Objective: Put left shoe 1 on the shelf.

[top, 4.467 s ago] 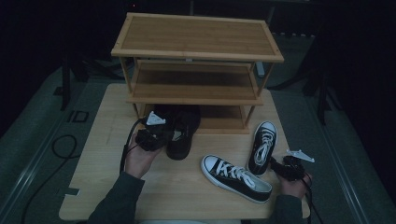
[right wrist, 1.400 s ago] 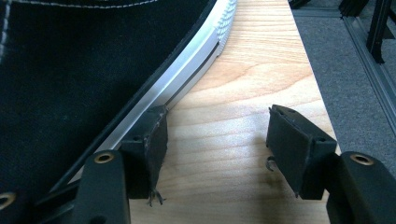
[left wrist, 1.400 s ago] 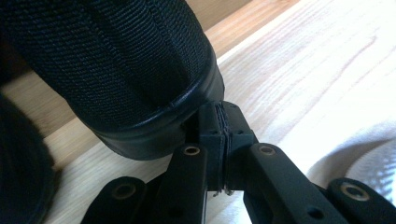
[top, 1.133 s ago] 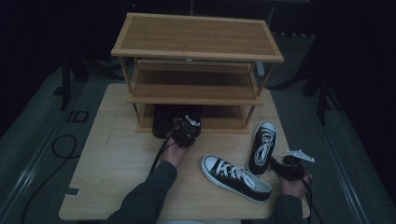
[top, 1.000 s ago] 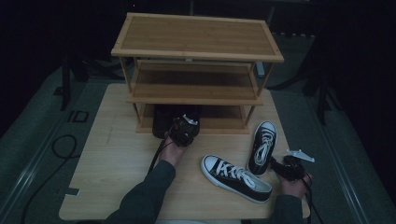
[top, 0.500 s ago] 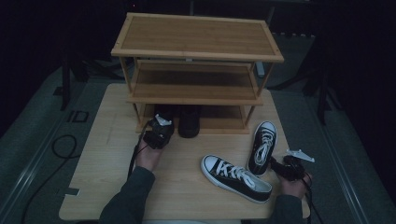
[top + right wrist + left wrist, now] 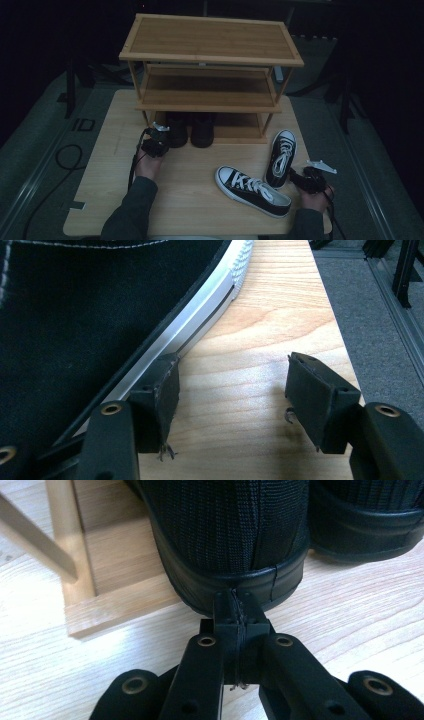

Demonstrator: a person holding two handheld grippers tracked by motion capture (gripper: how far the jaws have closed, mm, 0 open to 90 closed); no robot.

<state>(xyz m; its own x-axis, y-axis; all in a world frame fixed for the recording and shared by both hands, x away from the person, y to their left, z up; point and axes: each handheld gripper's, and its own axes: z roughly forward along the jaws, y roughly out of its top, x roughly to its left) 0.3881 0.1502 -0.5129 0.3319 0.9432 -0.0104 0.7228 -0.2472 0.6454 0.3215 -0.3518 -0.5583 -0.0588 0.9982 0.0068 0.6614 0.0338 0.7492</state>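
We see the left claw [image 7: 159, 131] low on the bench [image 7: 190, 200], just in front of the rack [image 7: 210, 55], w/ its jaws shut tight together and nothing between them. In the left claw view the closed tips [image 7: 235, 617] meet the heel of the left black shoe [image 7: 225, 540], right at the rear seam of the sole; whether they press or just touch, we can't tell. That shoe [image 7: 176, 131] stands w/ its toe under the rack's bottom shelf and its heel sticking out over the front edge of the shelf board. The 2nd black shoe [image 7: 203, 131] sits just beside it on the right, same way round, approx. parallel.

The right claw [image 7: 306, 179] rests near the bench's front right corner, held in the person's right hand [image 7: 315, 200]. In the right claw view its jaws stand wide apart w/ bare wood between them; the left jaw lies against the white sole edge of a sneaker [image 7: 100, 315], but nothing is gripped. From above, that looks like the upright sneaker [image 7: 281, 157], toe pointing to the rack. The other sneaker [image 7: 252, 190] lies angled across the bench front, toe twd. the left, its heel near the right hand. Both sneakers are black w/ white laces, well apart from the black pair.
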